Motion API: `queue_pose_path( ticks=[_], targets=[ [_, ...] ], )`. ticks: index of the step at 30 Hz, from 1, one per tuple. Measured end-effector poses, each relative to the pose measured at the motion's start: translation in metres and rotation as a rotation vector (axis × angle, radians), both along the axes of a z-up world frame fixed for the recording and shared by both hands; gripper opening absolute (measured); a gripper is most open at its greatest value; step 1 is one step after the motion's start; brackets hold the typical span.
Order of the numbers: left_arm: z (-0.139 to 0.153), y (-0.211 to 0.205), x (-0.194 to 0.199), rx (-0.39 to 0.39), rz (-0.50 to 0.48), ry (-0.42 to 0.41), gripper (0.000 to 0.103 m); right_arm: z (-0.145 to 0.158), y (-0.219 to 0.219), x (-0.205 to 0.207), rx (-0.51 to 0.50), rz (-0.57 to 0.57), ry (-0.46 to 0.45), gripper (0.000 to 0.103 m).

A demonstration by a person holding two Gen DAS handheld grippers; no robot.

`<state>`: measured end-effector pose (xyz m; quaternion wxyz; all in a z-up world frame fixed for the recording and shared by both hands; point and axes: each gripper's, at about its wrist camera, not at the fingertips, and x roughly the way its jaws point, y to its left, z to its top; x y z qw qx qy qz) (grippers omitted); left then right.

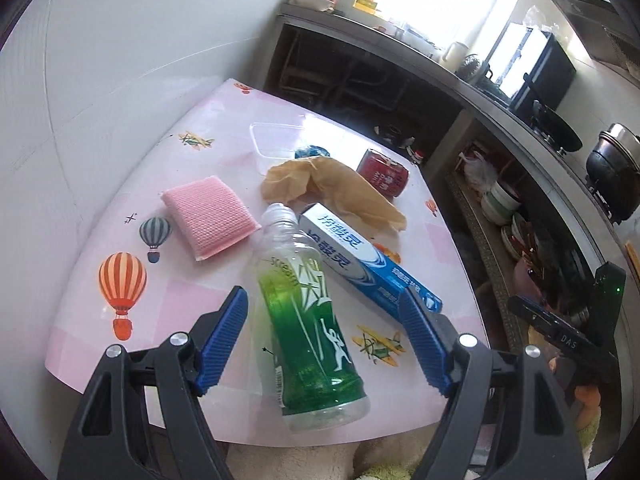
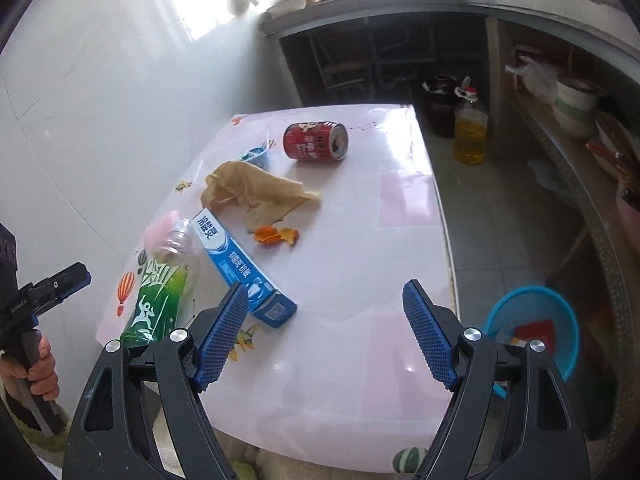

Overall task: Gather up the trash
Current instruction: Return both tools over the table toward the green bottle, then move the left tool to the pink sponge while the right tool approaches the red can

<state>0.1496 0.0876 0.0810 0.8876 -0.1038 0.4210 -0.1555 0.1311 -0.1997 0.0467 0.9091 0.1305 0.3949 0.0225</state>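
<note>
An empty green-labelled plastic bottle (image 1: 304,312) lies on the pink table (image 1: 120,360), uncapped, neck pointing away. My left gripper (image 1: 324,304) is open, its blue fingers on either side of the bottle and apart from it. Beside the bottle lie a blue toothpaste box (image 1: 360,256), crumpled brown paper (image 1: 332,188) and a red can (image 1: 382,174) on its side. In the right wrist view my right gripper (image 2: 324,300) is open and empty over the table's near right part. There the bottle (image 2: 160,292), box (image 2: 240,264), paper (image 2: 256,192), orange peel (image 2: 276,236) and can (image 2: 316,141) show.
A pink sponge (image 1: 208,212) and a clear plastic tub (image 1: 276,140) sit on the table's far left. A blue basket (image 2: 536,328) stands on the floor right of the table. An oil bottle (image 2: 472,128) stands by the kitchen counter (image 1: 500,104). The left gripper's handle (image 2: 44,292) shows at left.
</note>
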Motion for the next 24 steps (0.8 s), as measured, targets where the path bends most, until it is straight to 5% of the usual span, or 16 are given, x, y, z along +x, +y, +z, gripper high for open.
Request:
queue_pose_path(
  ticks=[20, 24],
  targets=[
    [-0.040, 0.052, 0.067, -0.076, 0.164, 0.108, 0.075, 0.008, 0.024, 0.032, -0.053, 0.024, 0.041, 0.076],
    [-0.047, 0.058, 0.082, -0.083, 0.204, 0.137, 0.082, 0.008, 0.024, 0.041, -0.044, 0.027, 0.042, 0.076]
  ],
)
